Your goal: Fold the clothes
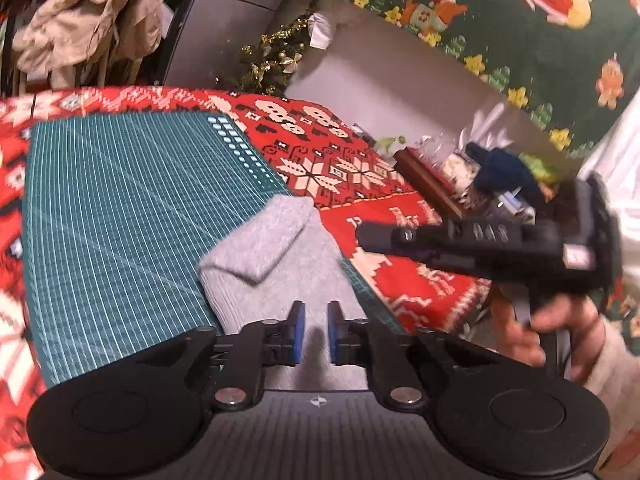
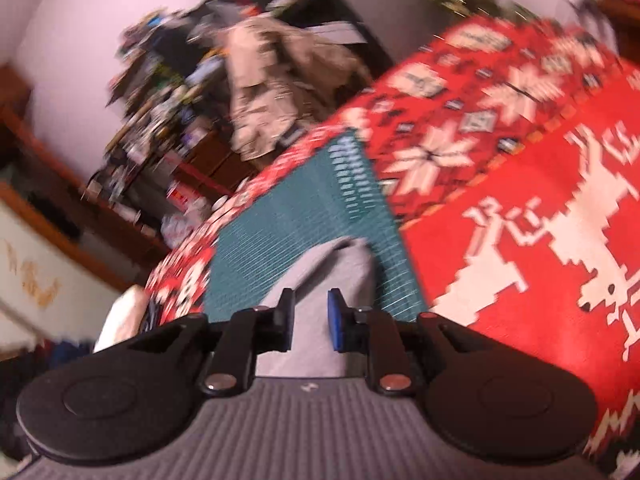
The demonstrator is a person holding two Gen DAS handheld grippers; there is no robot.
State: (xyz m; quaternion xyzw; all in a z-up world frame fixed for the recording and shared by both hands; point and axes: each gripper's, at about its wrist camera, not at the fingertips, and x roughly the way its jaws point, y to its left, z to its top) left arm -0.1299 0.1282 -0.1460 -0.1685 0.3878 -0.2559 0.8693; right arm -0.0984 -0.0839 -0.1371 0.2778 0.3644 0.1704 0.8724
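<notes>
Left view, nearest the lens: left claw (image 1: 316, 330), blue pads (image 1: 299, 332) a narrow slot apart, nothing pinched between them. Grey cloth shows through the slot, but the pads appear to hang above it rather than press on it.

Cloth (image 1: 276, 248) lies on the green mat (image 1: 120, 216), at the mat's 4 o'clock corner, running from the claw toward 12 o'clock. Its far end is already turned over in a triangular flap. Mat sits on a red patterned cover (image 1: 320, 160) over the table.

Right claw (image 1: 362, 236) enters the left view at 3 o'clock, well above the cover, just past the cloth's right edge; jaws look drawn together, nothing in them. The hand (image 1: 548, 332) carrying it shows at 4 o'clock.

Right view: heavy motion blur. Right claw (image 2: 310, 320) with pads (image 2: 335, 320) a small gap apart, grey cloth (image 2: 332, 276) beneath and beyond, no visible pinch. Beige jacket (image 2: 280, 92) hangs at 11 o'clock, outside the work.

Judgement: a fold is partly made; the next grasp is being set up, neither claw gripping.

Notes for doing it well:
- Take the near hem with both claws, one per corner, to keep the edge straight.
- Pinch all layers, or the lower one will stay behind.
- Lift low, carry toward 12 o'clock, lay edge onto edge.
- Use the mat's grid lines to square the fold.
- Risk: cloth sits close to the mat's right edge and may drag onto the cover.
</notes>
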